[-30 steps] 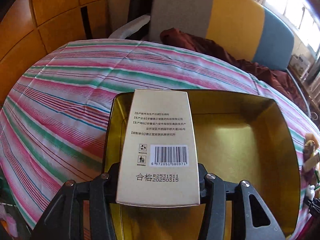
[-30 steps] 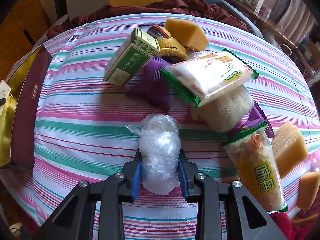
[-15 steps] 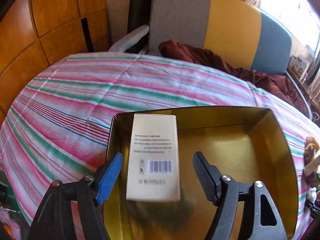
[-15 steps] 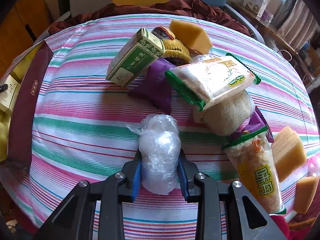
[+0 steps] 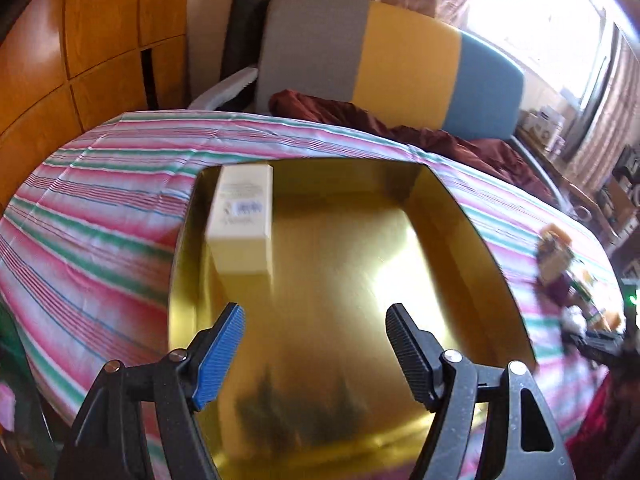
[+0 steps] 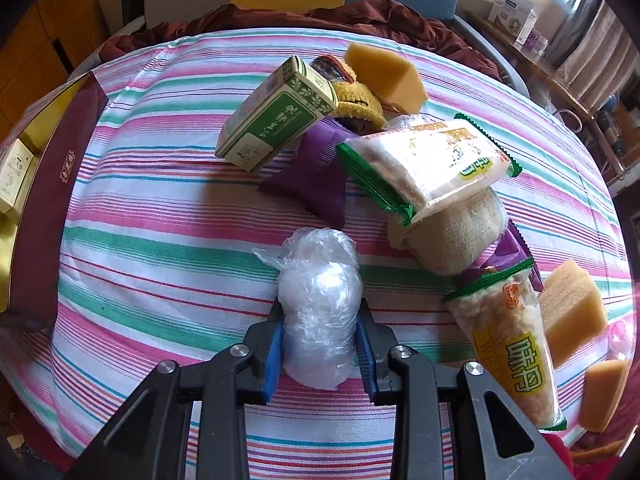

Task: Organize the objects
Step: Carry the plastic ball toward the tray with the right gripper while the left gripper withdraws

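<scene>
L gripper (image 5: 316,320): jaws spread wide, nothing between them, hanging over the gold tin box (image 5: 452,216). The opening figure rose earlier in the last sec and has been flat since. Cream carton (image 5: 244,220) w/ barcode lies inside the box, against its left wall, far-left corner, clear of the jaws. Left view is motion-blurred.

R gripper (image 6: 320,320): jaws clenched on a clear plastic-wrapped bundle (image 6: 318,280), blue pads on both sides of it, bundle sticking out fwd past the tips. Can't tell if it's touching the striped tabletop cloth (image 6: 160,240) or just above it.

Pile beyond the R gripper, on the cloth:
- green/white carton (image 6: 276,116), tilted, propped on the pile
- purple snack packet (image 6: 316,172) under/beside it
- green-edged snack pack (image 6: 428,160) lying on a beige knit roll (image 6: 452,232)
- 2nd green-edged snack pack (image 6: 508,344) at right, lengthwise
- yellow sponge blocks: one at far end (image 6: 384,72), one at right (image 6: 572,312), one at lower right (image 6: 604,392)
- yellow knit item (image 6: 360,100) behind the green carton

In the right view the box shows at the left edge w/ maroon outer wall (image 6: 44,216), cream carton inside.
</scene>
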`<state>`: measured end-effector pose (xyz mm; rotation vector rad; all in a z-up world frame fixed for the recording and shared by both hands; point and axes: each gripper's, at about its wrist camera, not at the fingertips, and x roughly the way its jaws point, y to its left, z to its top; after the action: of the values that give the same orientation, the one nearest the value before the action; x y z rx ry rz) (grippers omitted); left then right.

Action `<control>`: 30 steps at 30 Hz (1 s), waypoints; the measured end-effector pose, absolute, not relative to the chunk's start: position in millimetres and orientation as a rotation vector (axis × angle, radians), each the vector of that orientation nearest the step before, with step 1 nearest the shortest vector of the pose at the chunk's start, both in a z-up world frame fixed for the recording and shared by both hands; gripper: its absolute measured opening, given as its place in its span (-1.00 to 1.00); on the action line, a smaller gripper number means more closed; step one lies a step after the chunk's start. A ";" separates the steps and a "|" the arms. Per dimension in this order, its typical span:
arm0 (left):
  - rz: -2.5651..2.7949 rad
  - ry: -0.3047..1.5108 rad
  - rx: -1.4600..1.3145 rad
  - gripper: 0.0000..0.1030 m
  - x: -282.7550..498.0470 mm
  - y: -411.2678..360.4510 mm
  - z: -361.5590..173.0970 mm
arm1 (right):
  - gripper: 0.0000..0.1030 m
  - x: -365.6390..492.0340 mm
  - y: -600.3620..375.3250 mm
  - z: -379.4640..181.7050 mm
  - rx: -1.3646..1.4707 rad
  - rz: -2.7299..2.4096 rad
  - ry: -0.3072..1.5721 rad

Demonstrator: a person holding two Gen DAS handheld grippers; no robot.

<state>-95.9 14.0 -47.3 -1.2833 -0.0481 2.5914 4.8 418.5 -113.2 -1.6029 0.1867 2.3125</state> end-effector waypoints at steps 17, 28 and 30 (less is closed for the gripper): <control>2.512 -0.008 -1.230 0.24 -15.5 26.1 -43.9 | -0.38 3.7 400.8 -110.5 -1.606 2.336 0.107; 2.635 -0.103 -1.225 0.19 -14.8 -21.8 -40.2 | -0.38 -19.3 301.5 -48.9 -1.511 2.668 0.079; 2.670 -0.139 -1.222 0.19 -16.0 -33.3 -39.0 | -0.38 -29.8 266.8 -36.5 -1.494 2.746 0.045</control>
<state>-16.0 -33.3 -39.0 -1.2216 -0.1387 2.6704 -29.8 266.8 -36.5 -1.4941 0.0445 2.7464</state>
